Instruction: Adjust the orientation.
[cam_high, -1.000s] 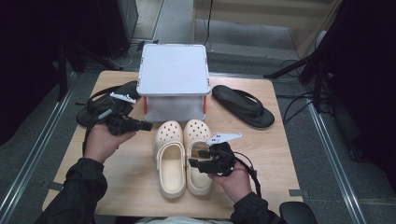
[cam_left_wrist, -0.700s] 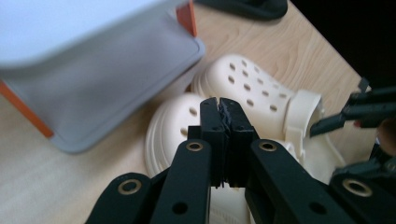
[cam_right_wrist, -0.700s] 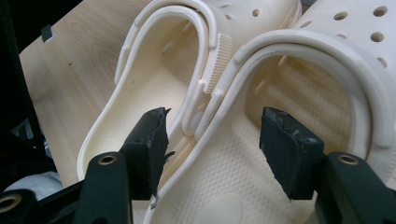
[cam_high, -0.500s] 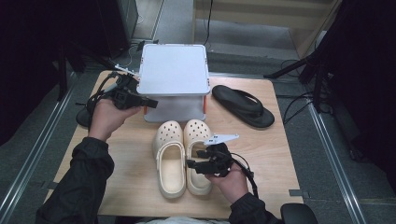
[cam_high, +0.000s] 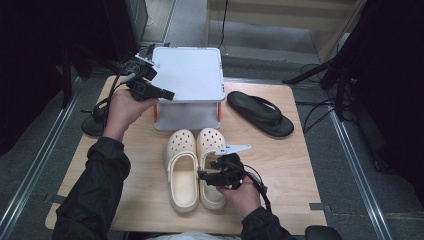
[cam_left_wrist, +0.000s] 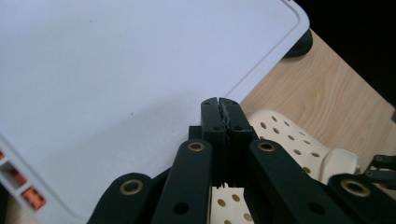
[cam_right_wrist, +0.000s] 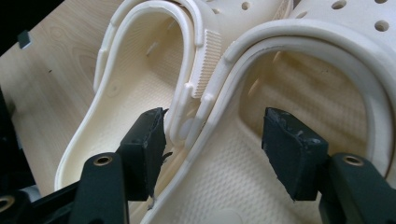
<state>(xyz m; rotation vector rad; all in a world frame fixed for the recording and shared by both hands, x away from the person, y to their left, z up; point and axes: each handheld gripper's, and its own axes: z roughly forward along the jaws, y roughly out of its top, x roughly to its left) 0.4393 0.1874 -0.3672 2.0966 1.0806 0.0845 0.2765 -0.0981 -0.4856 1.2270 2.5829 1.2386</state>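
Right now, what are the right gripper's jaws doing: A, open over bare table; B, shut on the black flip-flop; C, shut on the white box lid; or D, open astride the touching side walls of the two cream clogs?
D: in the right gripper view the right gripper stands open, one jaw inside each of the cream clogs, with their touching side walls between the jaws.

Wooden table (cam_high: 295, 150) — grey floor (cam_high: 360, 165), dark surroundings

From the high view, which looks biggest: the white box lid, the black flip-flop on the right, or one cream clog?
1. White box lid, clearly largest.
2. Black flip-flop and right cream clog: about alike in length, so unranked.
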